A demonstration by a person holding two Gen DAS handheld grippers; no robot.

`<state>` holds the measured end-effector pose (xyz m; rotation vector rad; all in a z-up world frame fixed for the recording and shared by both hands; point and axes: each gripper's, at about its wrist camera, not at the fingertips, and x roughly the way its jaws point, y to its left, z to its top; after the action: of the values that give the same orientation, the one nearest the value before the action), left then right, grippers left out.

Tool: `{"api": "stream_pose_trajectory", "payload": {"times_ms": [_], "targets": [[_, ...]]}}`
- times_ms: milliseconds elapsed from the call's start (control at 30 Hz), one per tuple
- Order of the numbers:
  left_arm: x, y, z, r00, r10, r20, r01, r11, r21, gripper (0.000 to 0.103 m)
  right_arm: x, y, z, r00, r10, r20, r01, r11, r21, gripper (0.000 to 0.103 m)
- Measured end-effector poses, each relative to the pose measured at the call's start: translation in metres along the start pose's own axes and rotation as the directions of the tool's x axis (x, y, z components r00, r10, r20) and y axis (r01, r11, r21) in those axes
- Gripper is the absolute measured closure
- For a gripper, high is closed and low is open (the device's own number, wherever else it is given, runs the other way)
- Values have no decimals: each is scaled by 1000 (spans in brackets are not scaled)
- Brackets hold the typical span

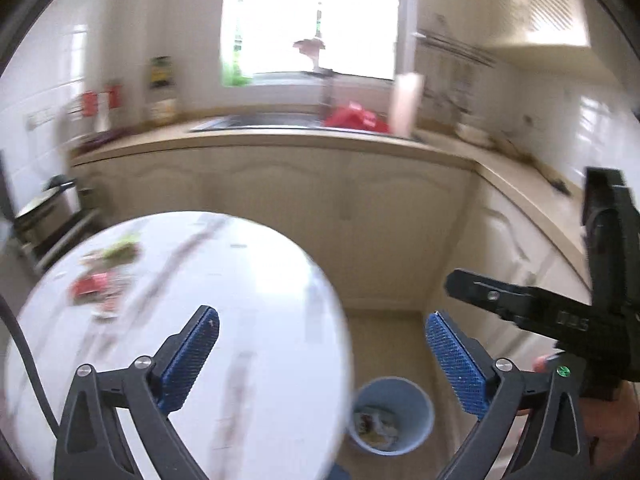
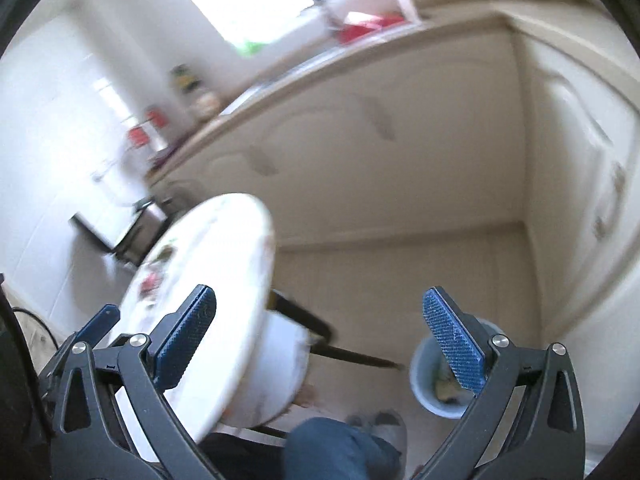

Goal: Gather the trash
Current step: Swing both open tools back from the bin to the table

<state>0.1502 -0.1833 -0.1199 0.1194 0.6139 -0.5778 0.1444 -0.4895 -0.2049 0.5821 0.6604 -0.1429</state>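
Red and green trash wrappers (image 1: 105,276) lie on the far left of a round white marble table (image 1: 240,300); they also show in the right wrist view (image 2: 154,274). A light blue bin (image 1: 390,414) with some trash inside stands on the floor right of the table, and shows in the right wrist view (image 2: 434,380). My left gripper (image 1: 322,352) is open and empty, above the table's right edge. My right gripper (image 2: 320,334) is open and empty, held above the floor; it shows at the right of the left wrist view (image 1: 520,300).
A kitchen counter (image 1: 320,140) with a sink, a red item (image 1: 356,118) and bottles runs along the back and right. Cream cabinets (image 2: 380,140) stand below it. A dark chair (image 1: 52,216) is left of the table. The person's jeans-clad leg (image 2: 340,448) is below.
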Motion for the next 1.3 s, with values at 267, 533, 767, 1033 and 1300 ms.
{"api": "stream_pose_trajectory", "payload": {"times_ms": [267, 533, 767, 1033, 1300], "targets": [[-98, 81, -19, 973, 226, 50, -214, 960, -180, 1, 17, 141, -10, 992, 126, -7, -124, 970, -209, 0], [-169, 119, -51, 928, 366, 73, -325, 890, -321, 1, 35, 241, -35, 980, 194, -51, -199, 908, -370, 0], [-191, 132, -66, 915, 398, 63, -347, 858, -378, 1, 41, 284, -50, 979, 196, -62, -202, 863, -462, 0], [-169, 148, -62, 914, 404, 31, -359, 843, -400, 1, 50, 293, -53, 982, 173, -71, -185, 851, -492, 0], [-119, 181, -48, 921, 389, -28, -369, 844, -389, 1, 99, 285, -48, 989, 87, -121, -138, 844, -518, 0]]}}
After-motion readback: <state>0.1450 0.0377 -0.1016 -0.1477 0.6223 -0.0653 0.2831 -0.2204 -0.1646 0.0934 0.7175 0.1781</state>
